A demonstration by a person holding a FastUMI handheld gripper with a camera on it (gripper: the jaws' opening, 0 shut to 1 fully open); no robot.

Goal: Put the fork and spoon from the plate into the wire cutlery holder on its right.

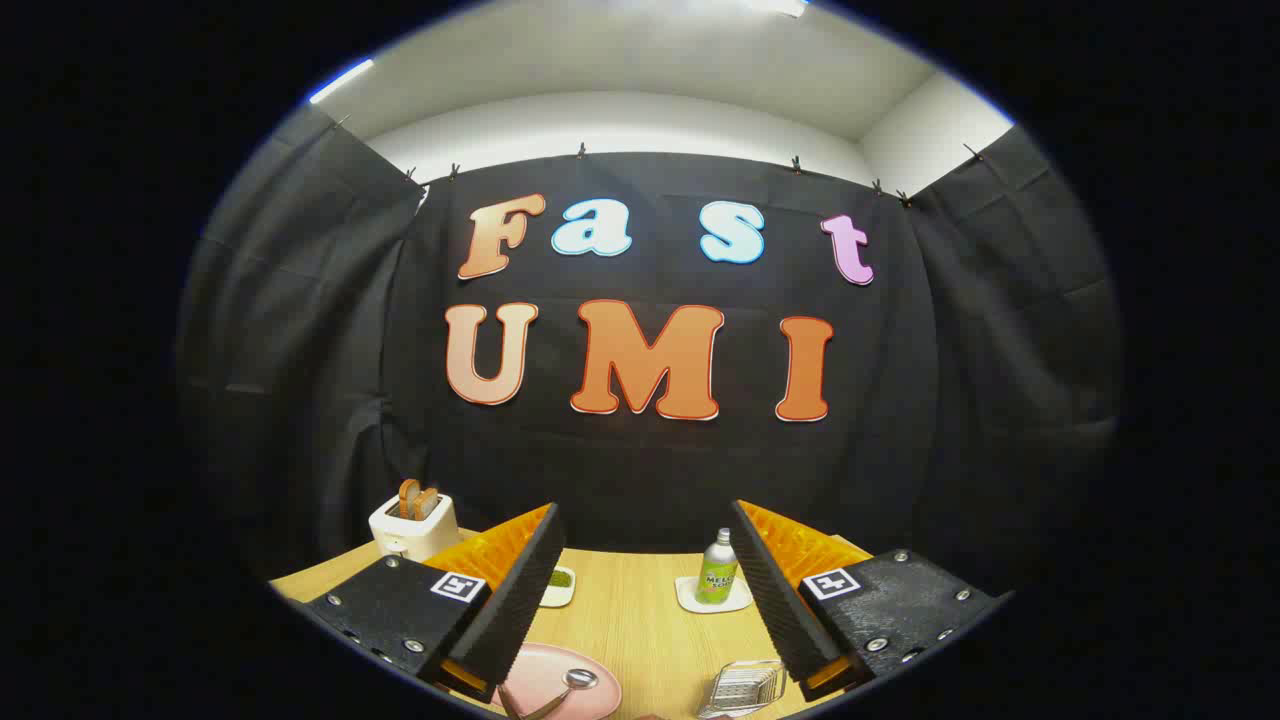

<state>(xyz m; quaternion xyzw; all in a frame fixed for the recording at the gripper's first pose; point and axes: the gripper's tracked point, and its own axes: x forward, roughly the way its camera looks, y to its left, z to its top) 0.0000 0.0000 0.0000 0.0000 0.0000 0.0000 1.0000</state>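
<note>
the gripper hangs above a light wooden table, its two fingers spread wide with nothing between them. near the left finger lies a round pink plate, and on it rests a metal spoon, its shiny bowl toward the far side and its handle running nearer; the fork cannot be made out. to the right of the plate, close to the right finger, sits the wire cutlery holder, a silvery mesh basket. farther off, a green bottle stands on a white coaster, a small white dish holds something green, and at the far left a cream toaster holds toast slices.
</note>
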